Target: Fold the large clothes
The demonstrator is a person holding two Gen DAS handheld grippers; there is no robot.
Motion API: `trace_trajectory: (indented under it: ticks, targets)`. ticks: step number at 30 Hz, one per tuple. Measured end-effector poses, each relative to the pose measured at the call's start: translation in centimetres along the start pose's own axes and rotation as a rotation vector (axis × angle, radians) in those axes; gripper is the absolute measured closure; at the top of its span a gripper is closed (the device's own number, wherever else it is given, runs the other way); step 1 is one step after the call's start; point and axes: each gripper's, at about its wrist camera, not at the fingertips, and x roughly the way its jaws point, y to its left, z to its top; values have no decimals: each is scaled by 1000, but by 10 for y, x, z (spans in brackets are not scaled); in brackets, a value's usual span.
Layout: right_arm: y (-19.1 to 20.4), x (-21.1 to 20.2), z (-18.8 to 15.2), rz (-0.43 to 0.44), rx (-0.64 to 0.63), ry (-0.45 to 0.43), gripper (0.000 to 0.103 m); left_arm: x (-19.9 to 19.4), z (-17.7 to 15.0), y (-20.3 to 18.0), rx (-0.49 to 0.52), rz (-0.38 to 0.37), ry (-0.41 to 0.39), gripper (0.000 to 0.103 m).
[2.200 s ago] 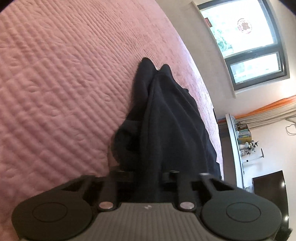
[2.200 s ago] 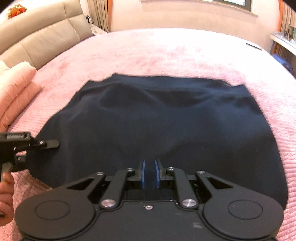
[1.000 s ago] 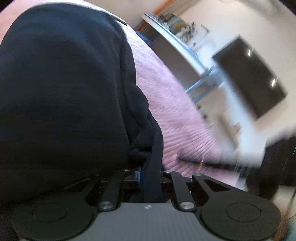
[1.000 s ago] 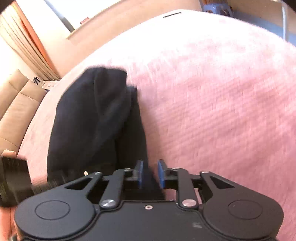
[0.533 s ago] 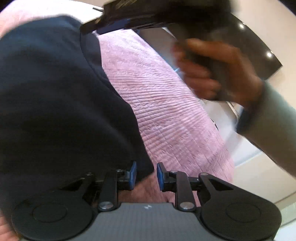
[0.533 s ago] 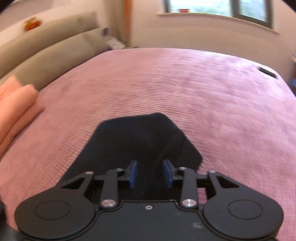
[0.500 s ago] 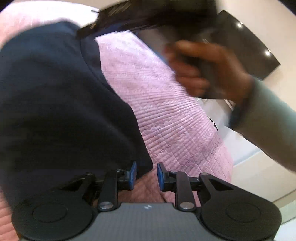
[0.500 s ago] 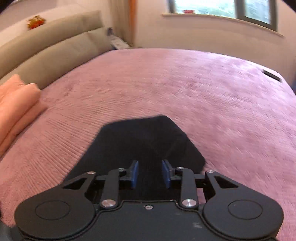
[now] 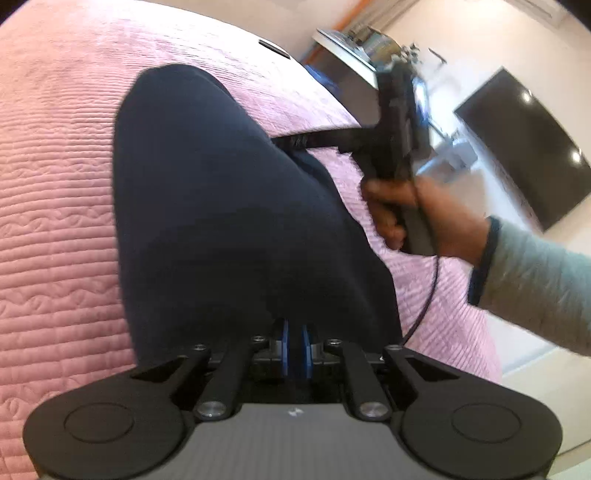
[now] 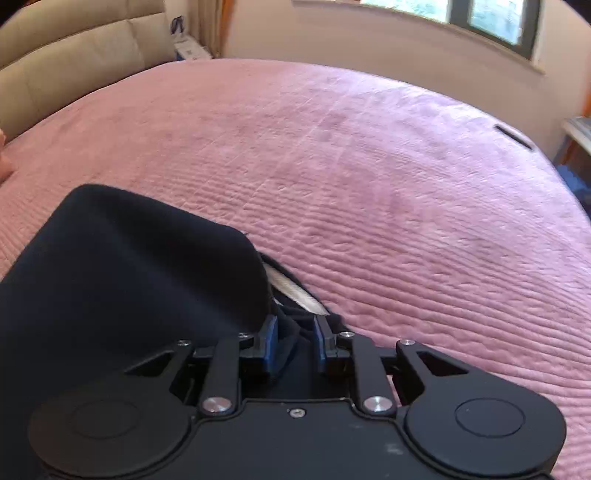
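Already the dark garment (image 9: 229,221) lies as a narrowed, doubled-over bundle on the pink bedspread (image 9: 55,184), so we judge the first folds done and at least one more fold, plus a final smoothing, still ahead of us. It sits near the edge of the bed closest to us, with a wide stretch of bare bedspread beyond it toward the window (image 10: 480,18) and the beige headboard (image 10: 74,48). A pale strip, perhaps a label or lining, peeks out at the cloth's edge (image 10: 295,291); we cannot tell which.

Our right hand (image 9: 413,218) comes in from the side in a light grey sleeve (image 9: 535,280), wrapped around the handle, with the tool pointing across the far side of the garment. Both tools tilt downward toward the bed.

Our left gripper (image 9: 294,349) has just been closing, and its blue pads (image 9: 284,347) now stand almost together with only a sliver of dark between them. They sit right at the near hem, and we read this as a pinch on the garment's edge. Our right gripper (image 10: 295,345) has also just been closing, yet its jaws remain narrowly apart, with a rumpled fold of the dark cloth lying between them; the pads do not seem to press it yet. A cable (image 9: 428,295) trails from the right handle over the bedspread.
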Motion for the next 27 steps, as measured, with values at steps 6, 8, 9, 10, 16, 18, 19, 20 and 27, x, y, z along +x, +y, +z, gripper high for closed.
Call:
trace_trajectory:
  ticks: [6,8,9,10,16,18,19,20,27]
  targets:
    - [8,-103,-28,147,195,-65,74,8,2,-10,30,9,36,91]
    - [29,-126,-53,213,221,-49,74,12,1,-12,31,15,46,91]
    - [41,-127,-64,203,207,-8,74,13,2,-12,18,10,48,91]
    - [52,-120,-75,189,186,50,75,12,2,-13,4,11,47,91]
    - [29,-122,-127,134,395,197,97,-14,-1,-13,13,5,95,91]
    - [16,-146,-134,129,475,161,78,-25,1,-15,25,7,93,91]
    - [11,-156,-139,133,517,156,59,-32,0,-15,22,6,87,91]
    - [7,-163,-145,149,558,156,49,-37,1,-15,19,6,78,91]
    - [11,-157,-161,293,665,126,29,-58,8,-7,14,54,56,84]
